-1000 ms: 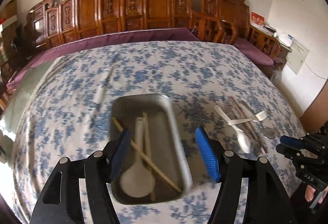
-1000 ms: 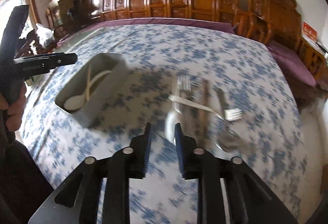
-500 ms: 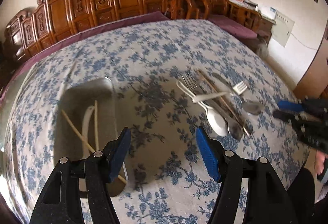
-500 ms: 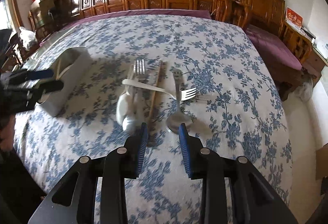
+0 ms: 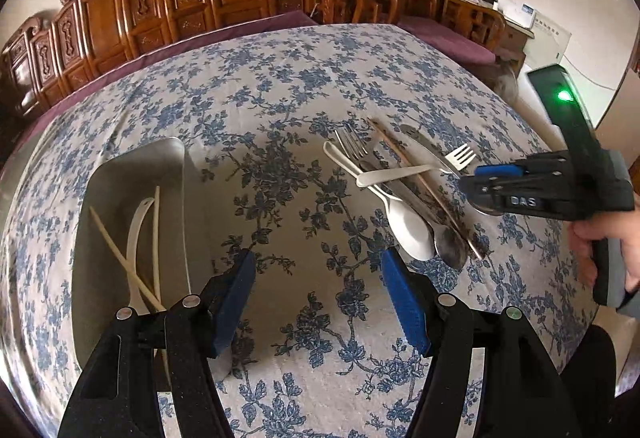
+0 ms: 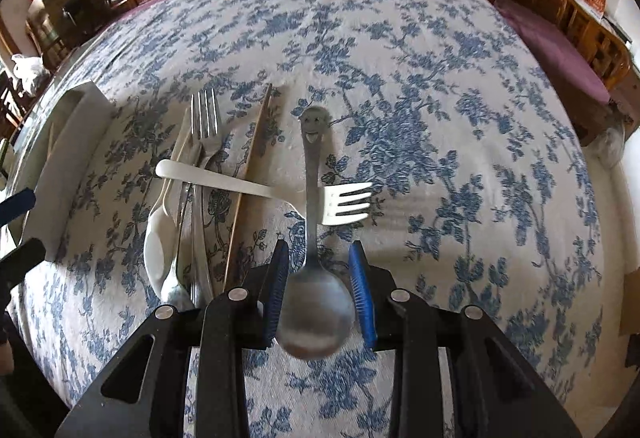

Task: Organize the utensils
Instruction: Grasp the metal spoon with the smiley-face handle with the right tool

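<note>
The right gripper (image 6: 318, 292) is spread around the bowl of the metal spoon (image 6: 313, 238) near the desk's (image 6: 460, 85) right edge, pads not yet pressing, ready to pinch; the left gripper (image 5: 320, 298) waits spread and empty beside the tray (image 5: 132, 173)

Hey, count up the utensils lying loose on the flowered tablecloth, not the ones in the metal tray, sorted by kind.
Spoons: 3 (white plastic spoon, small metal spoon, smiley-handled metal spoon)
Forks: 2 (white plastic fork, metal fork)
Chopsticks: 1 (brown wooden chopstick)
Total: 6
</note>
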A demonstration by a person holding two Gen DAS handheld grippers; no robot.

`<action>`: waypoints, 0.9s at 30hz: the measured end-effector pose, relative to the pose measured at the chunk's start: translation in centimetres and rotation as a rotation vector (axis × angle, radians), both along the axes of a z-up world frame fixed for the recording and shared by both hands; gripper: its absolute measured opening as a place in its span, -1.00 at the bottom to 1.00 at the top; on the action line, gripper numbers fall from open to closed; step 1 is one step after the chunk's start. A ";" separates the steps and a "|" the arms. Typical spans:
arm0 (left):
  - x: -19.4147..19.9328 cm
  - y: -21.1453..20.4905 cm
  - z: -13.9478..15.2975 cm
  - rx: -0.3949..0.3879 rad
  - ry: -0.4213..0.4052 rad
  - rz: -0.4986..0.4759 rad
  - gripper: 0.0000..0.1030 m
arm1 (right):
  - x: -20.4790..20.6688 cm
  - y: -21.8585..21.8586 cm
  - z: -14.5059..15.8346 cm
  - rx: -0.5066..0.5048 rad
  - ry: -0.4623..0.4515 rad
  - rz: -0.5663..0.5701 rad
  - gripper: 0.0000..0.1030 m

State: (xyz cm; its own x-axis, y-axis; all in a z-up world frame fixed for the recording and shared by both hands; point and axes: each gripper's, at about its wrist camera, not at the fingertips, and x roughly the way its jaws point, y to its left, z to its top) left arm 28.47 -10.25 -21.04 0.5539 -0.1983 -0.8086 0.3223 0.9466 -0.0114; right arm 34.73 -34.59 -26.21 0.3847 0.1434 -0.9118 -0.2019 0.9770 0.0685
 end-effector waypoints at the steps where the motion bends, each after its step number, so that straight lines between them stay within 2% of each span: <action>1: 0.0 0.0 0.0 0.001 -0.001 -0.002 0.21 | 0.2 0.1 -0.2 -0.007 0.002 0.002 -0.35; 5: -0.1 0.0 0.0 -0.003 -0.002 -0.001 0.21 | 0.5 0.7 -0.2 -0.044 0.002 0.011 -0.40; 7: 0.0 0.0 -0.1 -0.002 0.002 0.000 0.21 | 0.6 0.9 -0.2 -0.075 0.004 0.011 -0.54; 8: 0.0 0.0 -0.2 0.001 0.005 0.001 0.21 | 0.6 0.8 -0.2 -0.070 0.010 0.012 -0.80; 9: 0.0 0.0 -0.3 0.002 0.008 0.001 0.21 | 0.7 0.7 -0.2 -0.071 0.017 0.017 -0.85; 14: 0.1 -0.1 -0.7 0.008 0.015 0.002 0.21 | -0.4 0.4 -0.1 -0.069 0.035 0.019 -0.86; 22: -0.3 -0.4 -1.2 0.028 0.019 -0.004 0.21 | -4.7 -1.0 0.9 -0.040 -0.045 0.002 -0.86; 27: -0.2 -1.0 -1.4 0.034 0.021 -0.004 0.21 | -6.0 -2.5 1.0 -0.072 -0.056 0.019 -0.86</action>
